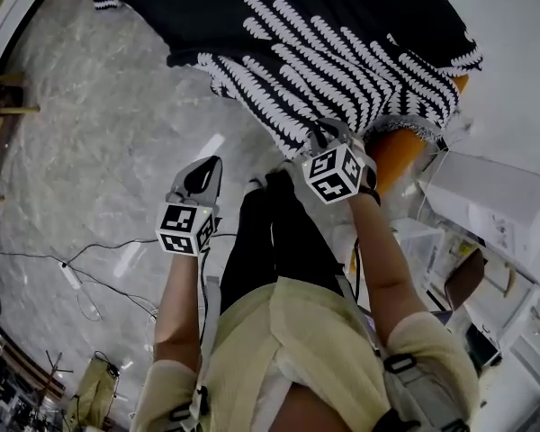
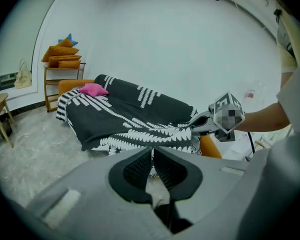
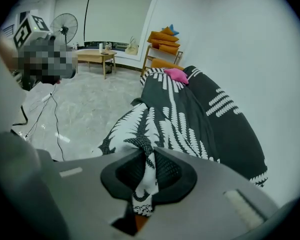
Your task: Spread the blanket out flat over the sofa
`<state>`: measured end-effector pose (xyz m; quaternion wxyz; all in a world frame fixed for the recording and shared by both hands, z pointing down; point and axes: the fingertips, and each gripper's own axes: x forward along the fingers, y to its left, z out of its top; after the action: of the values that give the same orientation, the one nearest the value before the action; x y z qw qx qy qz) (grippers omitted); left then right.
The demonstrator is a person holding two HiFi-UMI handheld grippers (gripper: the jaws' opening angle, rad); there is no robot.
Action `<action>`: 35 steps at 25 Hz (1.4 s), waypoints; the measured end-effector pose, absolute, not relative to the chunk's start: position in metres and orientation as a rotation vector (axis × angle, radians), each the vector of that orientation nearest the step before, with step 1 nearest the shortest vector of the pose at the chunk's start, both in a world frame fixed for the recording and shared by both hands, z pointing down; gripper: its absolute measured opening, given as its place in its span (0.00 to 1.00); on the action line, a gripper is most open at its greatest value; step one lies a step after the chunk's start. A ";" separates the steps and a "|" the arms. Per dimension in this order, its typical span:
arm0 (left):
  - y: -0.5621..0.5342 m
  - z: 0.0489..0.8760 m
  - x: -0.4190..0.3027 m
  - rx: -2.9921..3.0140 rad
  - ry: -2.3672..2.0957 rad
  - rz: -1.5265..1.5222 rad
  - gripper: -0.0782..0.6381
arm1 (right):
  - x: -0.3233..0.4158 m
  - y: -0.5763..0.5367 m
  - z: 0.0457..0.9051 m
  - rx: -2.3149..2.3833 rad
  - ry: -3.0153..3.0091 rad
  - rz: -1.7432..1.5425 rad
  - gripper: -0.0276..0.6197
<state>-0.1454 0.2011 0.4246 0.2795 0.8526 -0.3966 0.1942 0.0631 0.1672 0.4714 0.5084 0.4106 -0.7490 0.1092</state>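
A black blanket (image 1: 342,43) with white leaf stripes lies rumpled over an orange sofa (image 1: 398,156). One patterned corner hangs down toward the floor. My right gripper (image 1: 324,135) is shut on the blanket's near edge by the sofa's end. In the right gripper view, a bunched fold of blanket (image 3: 190,114) runs down between its pads (image 3: 147,156). My left gripper (image 1: 209,166) hovers over the marble floor to the left of that edge, shut and holding nothing. In the left gripper view its pads (image 2: 152,154) meet, with the blanket (image 2: 135,119) and the right gripper (image 2: 200,122) ahead.
A pink cushion (image 2: 92,89) rests on the blanket's far end. Behind it is a wooden shelf stacked with orange cushions (image 2: 62,59). A low table (image 3: 95,59) and a fan (image 3: 65,26) stand across the room. Cables (image 1: 90,250) trail on the floor; white boxes (image 1: 486,196) crowd the sofa's near end.
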 end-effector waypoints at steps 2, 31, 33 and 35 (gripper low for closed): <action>0.203 0.423 -0.142 2.289 -1.056 0.518 0.14 | 0.065 0.177 0.471 0.975 -1.804 0.269 0.09; 0.295 0.420 -0.089 2.304 -0.959 0.568 0.14 | 0.038 0.316 0.460 0.814 -1.910 0.293 0.09; 0.301 0.419 -0.087 2.308 -0.959 0.570 0.14 | 0.034 0.325 0.458 0.809 -1.921 0.296 0.09; 0.307 0.417 -0.086 2.309 -0.963 0.574 0.14 | 0.029 0.335 0.457 0.796 -1.934 0.294 0.09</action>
<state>-0.0856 0.3071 0.4175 0.2835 0.8627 -0.3596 0.2145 0.0288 0.3349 0.4566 0.4925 0.3281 -0.7969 0.1214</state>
